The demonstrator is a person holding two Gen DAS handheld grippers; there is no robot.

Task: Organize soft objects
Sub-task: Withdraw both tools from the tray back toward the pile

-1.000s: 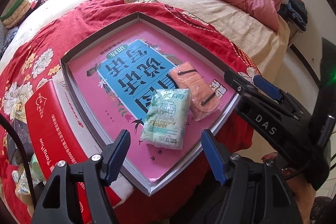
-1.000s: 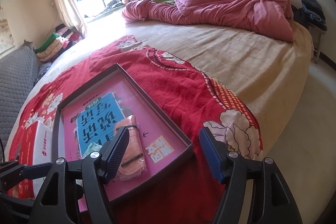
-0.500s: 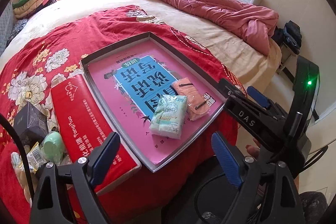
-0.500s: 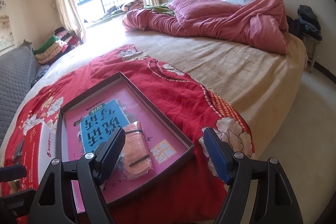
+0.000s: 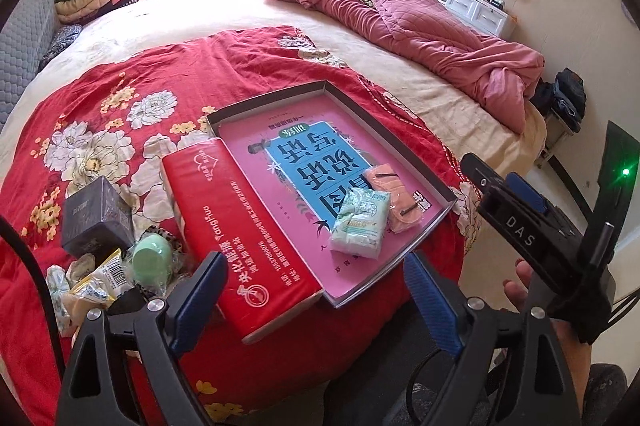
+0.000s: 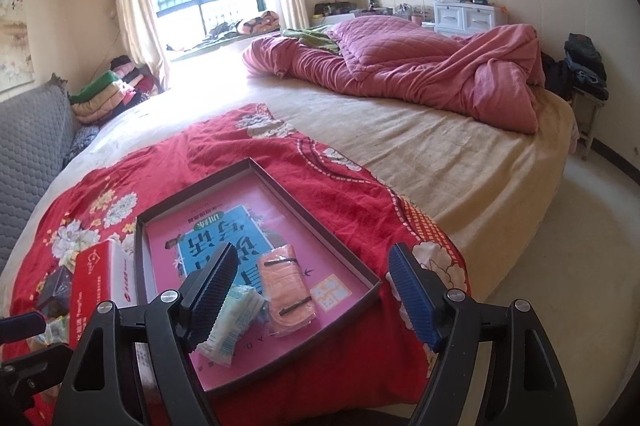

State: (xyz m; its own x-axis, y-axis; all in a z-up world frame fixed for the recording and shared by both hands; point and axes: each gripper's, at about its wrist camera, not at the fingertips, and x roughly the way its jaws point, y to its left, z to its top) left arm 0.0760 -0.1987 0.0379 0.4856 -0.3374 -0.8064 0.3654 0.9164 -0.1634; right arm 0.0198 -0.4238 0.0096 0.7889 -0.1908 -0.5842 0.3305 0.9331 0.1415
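Left gripper [image 5: 314,296]: held above the near edge of the bed, jaws spread wide, nothing between them.
Right gripper [image 5: 510,200]: seen at the right, off the bed's near right corner.
Tray [image 5: 448,192]: laid on the red floral blanket [image 5: 120,98].
Green packet [image 5: 360,222]: laid in the tray's near right corner, touching the orange pouch [image 5: 394,198].
Red box [image 5: 240,226]: set against the tray's left edge.
Green egg [image 5: 151,258]: among wrappers, beside the dark box [image 5: 96,216].

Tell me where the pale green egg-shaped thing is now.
In the left wrist view, the green egg lies on the red blanket at lower left, between the dark box and the red carton, among snack packets.
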